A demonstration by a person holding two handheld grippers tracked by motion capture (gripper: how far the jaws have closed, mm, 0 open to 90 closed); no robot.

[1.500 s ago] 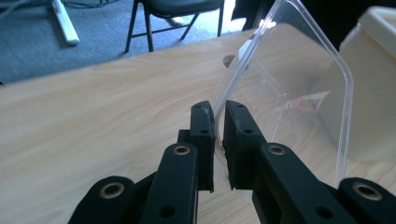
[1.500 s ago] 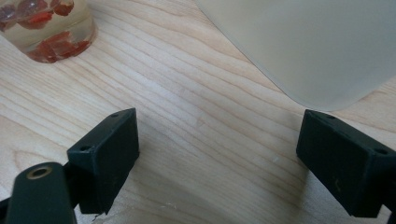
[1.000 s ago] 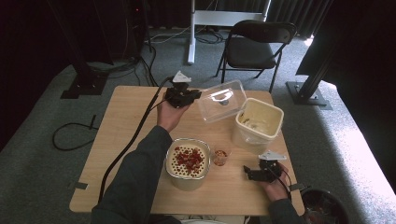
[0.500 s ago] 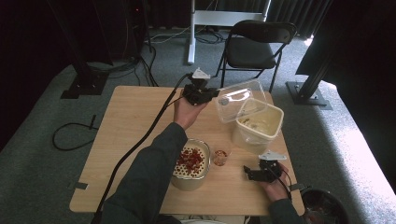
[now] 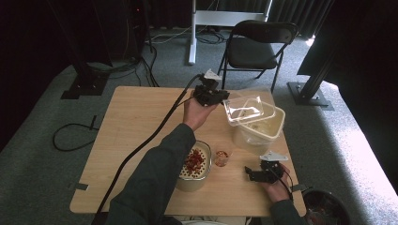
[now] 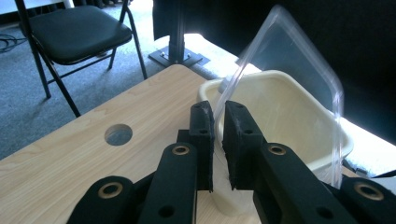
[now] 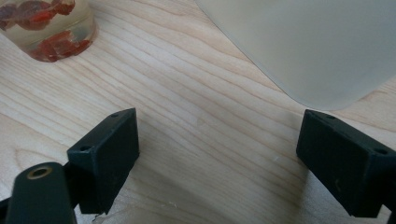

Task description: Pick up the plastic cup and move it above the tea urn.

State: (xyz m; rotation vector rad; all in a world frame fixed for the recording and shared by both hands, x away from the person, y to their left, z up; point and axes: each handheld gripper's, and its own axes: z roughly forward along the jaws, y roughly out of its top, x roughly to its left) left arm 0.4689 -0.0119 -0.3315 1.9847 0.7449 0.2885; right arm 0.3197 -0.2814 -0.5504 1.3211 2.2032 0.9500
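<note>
Wooden table seen from above, grey carpet all round, a black folding chair beyond the far edge. Near the table's far right corner, a cream plastic tub, open at the top. Over its rim, carried tilted and not yet seated: a clear plastic lid, pinched by one edge in the left gripper, jaws pressed tight on the thin plastic. From the left gripper view, lid standing steeply on edge above the tub, lower part just at the near rim, whether touching it hard to tell. Close to the near edge, a round container of red pieces, partly hidden by the left sleeve. Just beside it, toward the tub, a small glass also holding red pieces. At the near right corner, the right gripper lying low on the wood, jaws spread wide, nothing between them; glass and tub ahead of it in the right gripper view.

Progress, as a judgement: lid picked up and brought to the tub, so the carry looks nearly finished. Left to do: levelling the lid, lining up its corners with the rim, lowering, pressing shut, letting go.
</note>
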